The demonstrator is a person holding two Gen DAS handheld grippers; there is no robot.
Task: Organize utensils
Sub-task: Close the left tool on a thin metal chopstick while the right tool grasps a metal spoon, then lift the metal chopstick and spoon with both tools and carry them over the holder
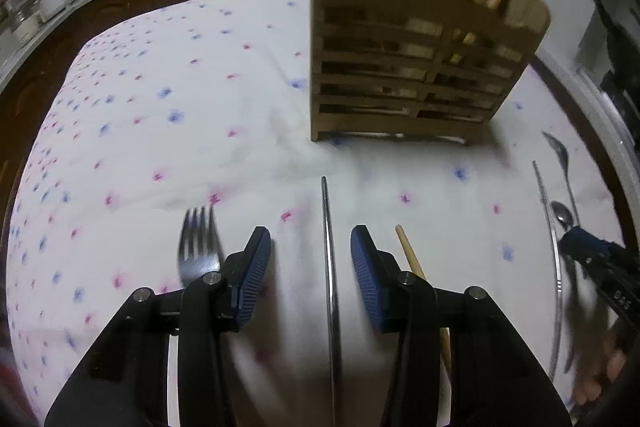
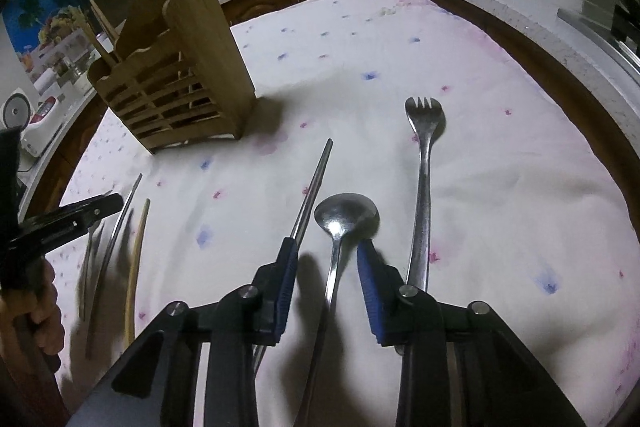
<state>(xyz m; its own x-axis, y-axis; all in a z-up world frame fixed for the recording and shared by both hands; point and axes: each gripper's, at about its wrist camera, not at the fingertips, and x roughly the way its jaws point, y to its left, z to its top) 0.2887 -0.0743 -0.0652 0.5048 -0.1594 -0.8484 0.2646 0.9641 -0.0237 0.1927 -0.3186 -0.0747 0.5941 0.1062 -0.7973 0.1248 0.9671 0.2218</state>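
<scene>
A metal chopstick (image 1: 329, 247) lies on the flowered cloth between the blue pads of my left gripper (image 1: 310, 231), which is open and clear of it on both sides. A fork (image 1: 199, 247) lies just left of that gripper and a wooden chopstick (image 1: 412, 261) just right. My right gripper (image 2: 327, 243) is open low over a spoon (image 2: 346, 215), whose handle runs between the pads without touching them. Another metal chopstick (image 2: 314, 183) passes behind its left finger. A long fork (image 2: 423, 167) lies to its right. The wooden utensil caddy (image 1: 420, 59) (image 2: 172, 79) stands upright behind, holding wooden sticks.
The white flowered cloth (image 2: 500, 147) covers a table with a dark wooden rim. Kitchen counters with jars, bottles and a sink surround it. In the right wrist view my left gripper's finger (image 2: 80, 215) and a hand (image 2: 44, 311) appear at far left.
</scene>
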